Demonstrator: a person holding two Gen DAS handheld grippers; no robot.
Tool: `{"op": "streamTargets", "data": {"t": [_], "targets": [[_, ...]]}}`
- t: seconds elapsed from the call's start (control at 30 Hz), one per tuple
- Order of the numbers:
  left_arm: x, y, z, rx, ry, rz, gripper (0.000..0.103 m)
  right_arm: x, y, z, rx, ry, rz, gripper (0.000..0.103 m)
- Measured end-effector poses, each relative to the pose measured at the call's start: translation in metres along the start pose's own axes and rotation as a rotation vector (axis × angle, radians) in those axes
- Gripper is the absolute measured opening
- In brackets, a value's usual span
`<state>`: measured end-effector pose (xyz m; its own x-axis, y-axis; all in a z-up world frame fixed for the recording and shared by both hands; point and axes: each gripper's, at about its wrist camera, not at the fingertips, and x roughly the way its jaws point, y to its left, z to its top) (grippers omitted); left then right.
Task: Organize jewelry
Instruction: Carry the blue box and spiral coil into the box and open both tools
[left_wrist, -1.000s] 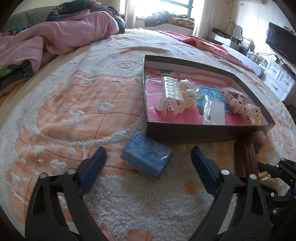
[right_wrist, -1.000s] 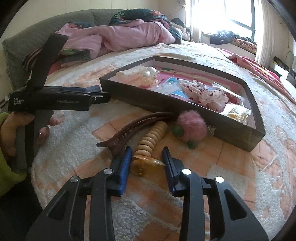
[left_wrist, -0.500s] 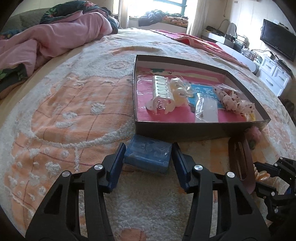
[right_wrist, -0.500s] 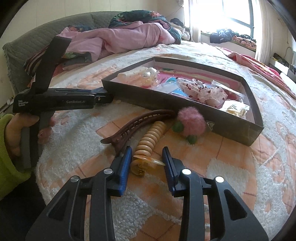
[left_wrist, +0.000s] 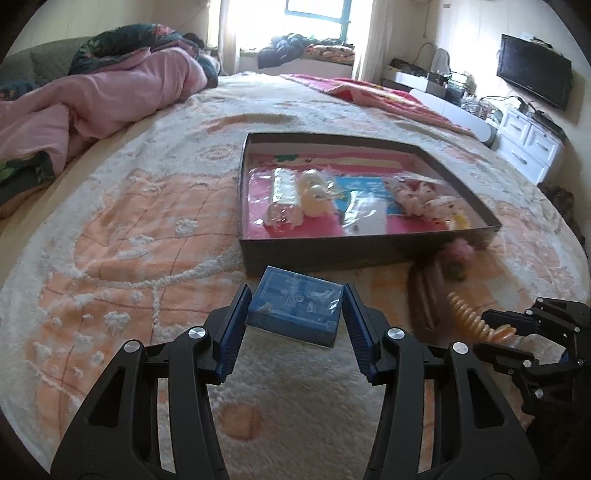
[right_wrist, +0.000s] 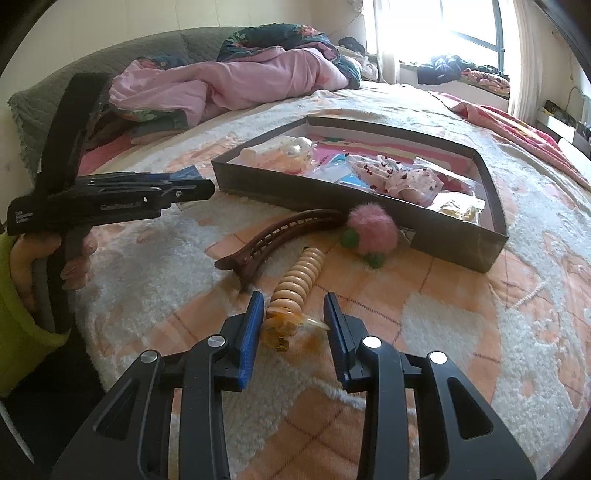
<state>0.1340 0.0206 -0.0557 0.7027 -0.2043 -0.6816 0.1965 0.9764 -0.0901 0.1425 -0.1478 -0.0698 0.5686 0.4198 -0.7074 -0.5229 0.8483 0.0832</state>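
My left gripper (left_wrist: 295, 301) is shut on a small blue clear-lidded jewelry box (left_wrist: 295, 308) and holds it just in front of the dark shallow box (left_wrist: 332, 254). That box (right_wrist: 461, 236) holds bagged hair clips and scrunchies on a pink lining. My right gripper (right_wrist: 295, 314) has its fingers on either side of the near end of a beige ribbed hair clip (right_wrist: 301, 278) that lies on the blanket; small gaps show on both sides. The left gripper also shows in the right wrist view (right_wrist: 199, 188).
A brown banana clip (right_wrist: 280, 236) and a pink pompom hair tie (right_wrist: 373, 232) lie on the blanket beside the dark box. A pink duvet (left_wrist: 103, 96) is heaped at the bed's far left. A TV and white drawers stand at the right.
My left gripper closed from wide open onto the blue box and lifted it slightly. My right gripper stayed around the beige clip with little movement.
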Motion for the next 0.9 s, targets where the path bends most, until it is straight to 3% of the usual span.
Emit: {"op": "streamTargets", "data": {"t": [0.53,0.9], "targets": [[-0.021,-0.032,0.007,0.05,-0.057,-0.034,0.042,-0.039,-0.02,0.003,0.077,-0.082,-0.005,0.032],[-0.015,-0.048,0.019,0.068,-0.069,-0.057,0.042,-0.053,-0.039,0.012,0.119,-0.139,-0.02,0.032]]}}
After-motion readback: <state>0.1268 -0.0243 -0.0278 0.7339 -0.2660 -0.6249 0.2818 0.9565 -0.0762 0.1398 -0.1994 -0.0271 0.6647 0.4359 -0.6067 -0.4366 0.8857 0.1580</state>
